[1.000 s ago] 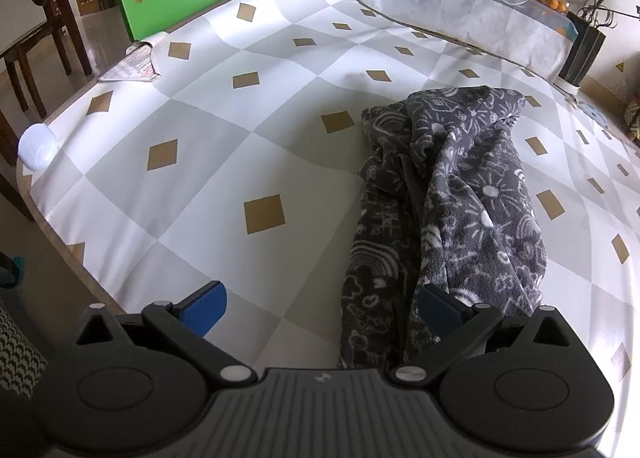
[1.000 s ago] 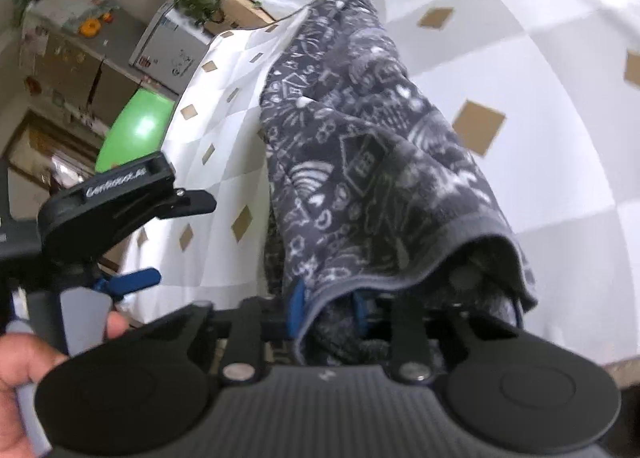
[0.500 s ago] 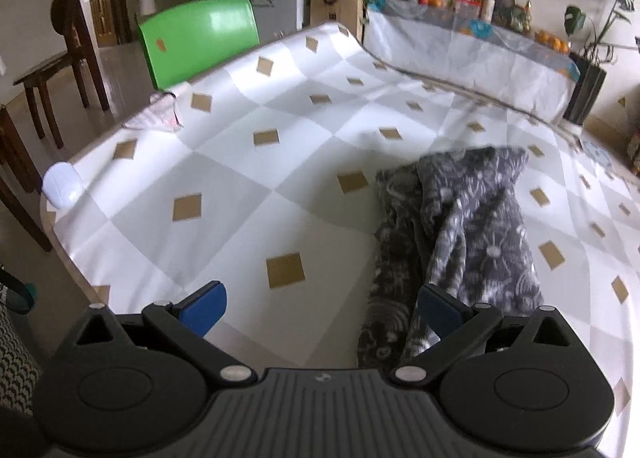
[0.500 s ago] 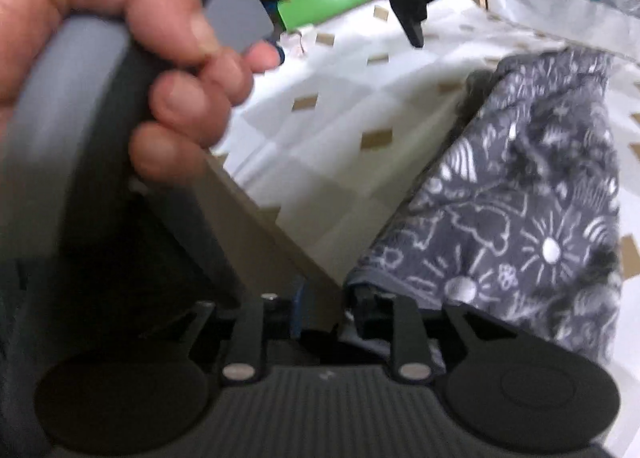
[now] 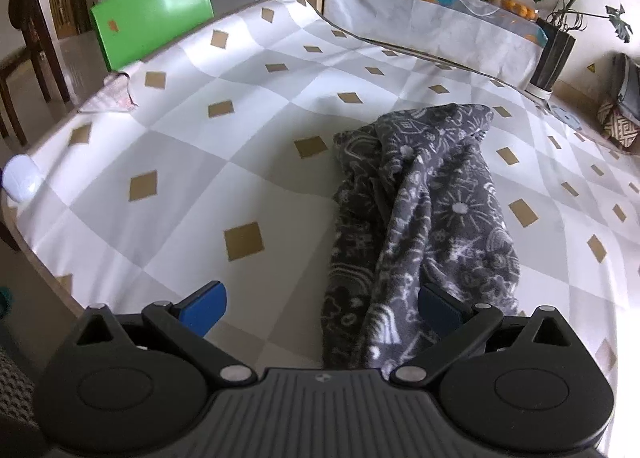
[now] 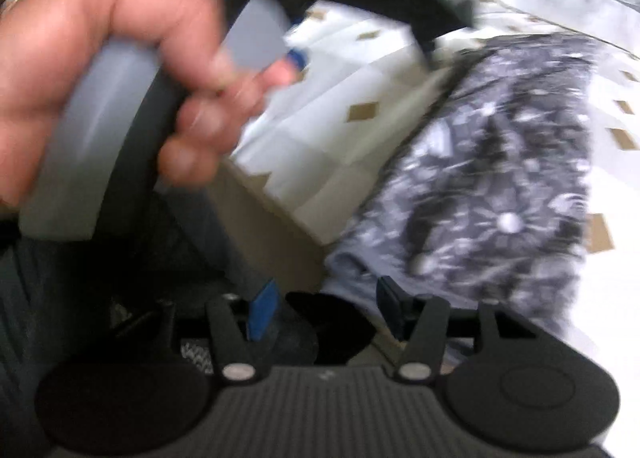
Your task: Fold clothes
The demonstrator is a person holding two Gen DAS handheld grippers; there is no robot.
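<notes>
A dark grey fleece garment (image 5: 432, 197) with white doodle print lies bunched in a long strip on the checked tablecloth (image 5: 180, 185). Its near end drops over the table's front edge. My left gripper (image 5: 322, 308) hovers open just before that end, and the cloth rests against the inner side of the right blue finger (image 5: 440, 308). The right wrist view is blurred. There my right gripper (image 6: 326, 310) is open below the garment (image 6: 500, 177), with the grey hem just above its right finger and nothing held. A hand (image 6: 100, 77) grips the left gripper's handle.
A green chair (image 5: 152, 13) stands at the table's far left. A small white round object (image 5: 22, 177) and a folded pale cloth (image 5: 110, 97) lie at the left edge. Behind the table are a covered sideboard (image 5: 432, 25) with fruit and a potted plant (image 5: 554, 53).
My right gripper, shut on the garment's hem before, has opened and let it go. The left gripper has backed off a little and stayed open. The garment's near end now hangs loose.
</notes>
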